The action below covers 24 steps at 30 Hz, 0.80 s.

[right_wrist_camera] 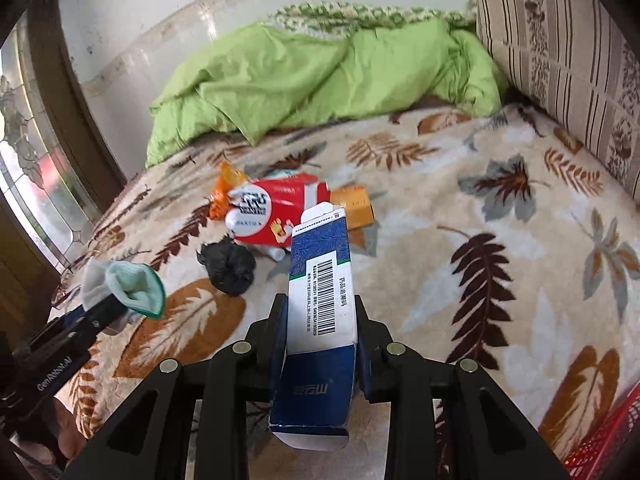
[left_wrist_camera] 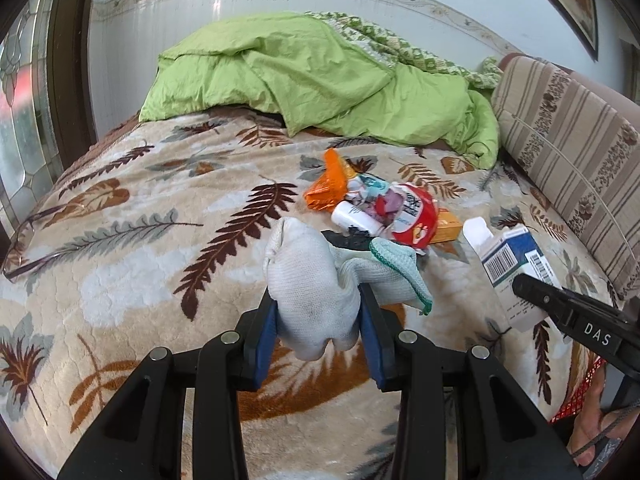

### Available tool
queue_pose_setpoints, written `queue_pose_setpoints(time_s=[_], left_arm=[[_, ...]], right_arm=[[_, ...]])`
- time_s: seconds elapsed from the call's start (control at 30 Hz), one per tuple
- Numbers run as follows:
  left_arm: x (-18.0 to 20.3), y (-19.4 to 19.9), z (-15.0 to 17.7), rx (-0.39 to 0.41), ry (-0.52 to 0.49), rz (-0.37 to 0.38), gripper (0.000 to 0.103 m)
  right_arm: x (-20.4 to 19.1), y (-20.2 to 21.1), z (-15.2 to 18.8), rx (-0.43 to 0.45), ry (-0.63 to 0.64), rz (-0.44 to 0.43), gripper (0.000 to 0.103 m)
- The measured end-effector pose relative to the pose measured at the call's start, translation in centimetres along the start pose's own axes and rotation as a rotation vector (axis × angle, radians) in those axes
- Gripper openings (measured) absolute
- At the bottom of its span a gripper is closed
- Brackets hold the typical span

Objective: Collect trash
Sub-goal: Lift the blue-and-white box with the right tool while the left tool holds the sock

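Note:
My left gripper (left_wrist_camera: 320,312) is shut on a white and mint sock (left_wrist_camera: 316,280), held above the leaf-patterned blanket (left_wrist_camera: 140,240); it also shows in the right wrist view (right_wrist_camera: 132,284). My right gripper (right_wrist_camera: 322,320) is shut on a blue and white medicine box (right_wrist_camera: 320,300), seen at the right of the left wrist view (left_wrist_camera: 516,268). A trash pile lies on the bed ahead: an orange wrapper (left_wrist_camera: 330,184), a red packet (right_wrist_camera: 276,208), a white bottle (left_wrist_camera: 352,216), an orange box (right_wrist_camera: 356,204) and a black crumpled bag (right_wrist_camera: 228,266).
A green quilt (left_wrist_camera: 320,80) is heaped at the far end of the bed. A striped cushion (left_wrist_camera: 568,152) lines the right side. A red mesh basket (right_wrist_camera: 604,440) sits at the lower right. A window and wooden frame (left_wrist_camera: 68,80) stand on the left.

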<state>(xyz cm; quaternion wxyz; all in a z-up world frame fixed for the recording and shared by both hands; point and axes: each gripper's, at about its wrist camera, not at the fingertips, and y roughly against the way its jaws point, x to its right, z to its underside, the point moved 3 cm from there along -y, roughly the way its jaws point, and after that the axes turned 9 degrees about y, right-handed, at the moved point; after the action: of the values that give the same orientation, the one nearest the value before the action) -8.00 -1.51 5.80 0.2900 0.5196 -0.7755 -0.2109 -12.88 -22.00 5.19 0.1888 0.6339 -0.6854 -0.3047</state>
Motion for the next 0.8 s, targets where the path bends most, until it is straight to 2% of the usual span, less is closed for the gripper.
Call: queue_pose_setpoints(time_s=[0.33, 0.8], left_arm=[[1.0, 0.9, -0.3, 0.018, -0.030, -0.007, 0.037], [0.0, 3.8, -1.1, 0.067, 0.004, -0.025, 0.037]], right_arm=[[-0.4, 2.0, -0.5, 0.048, 0.008, -0.009, 0.031], [-1.4, 4.3, -1.0, 0.094, 0.012, -0.003, 0.031]])
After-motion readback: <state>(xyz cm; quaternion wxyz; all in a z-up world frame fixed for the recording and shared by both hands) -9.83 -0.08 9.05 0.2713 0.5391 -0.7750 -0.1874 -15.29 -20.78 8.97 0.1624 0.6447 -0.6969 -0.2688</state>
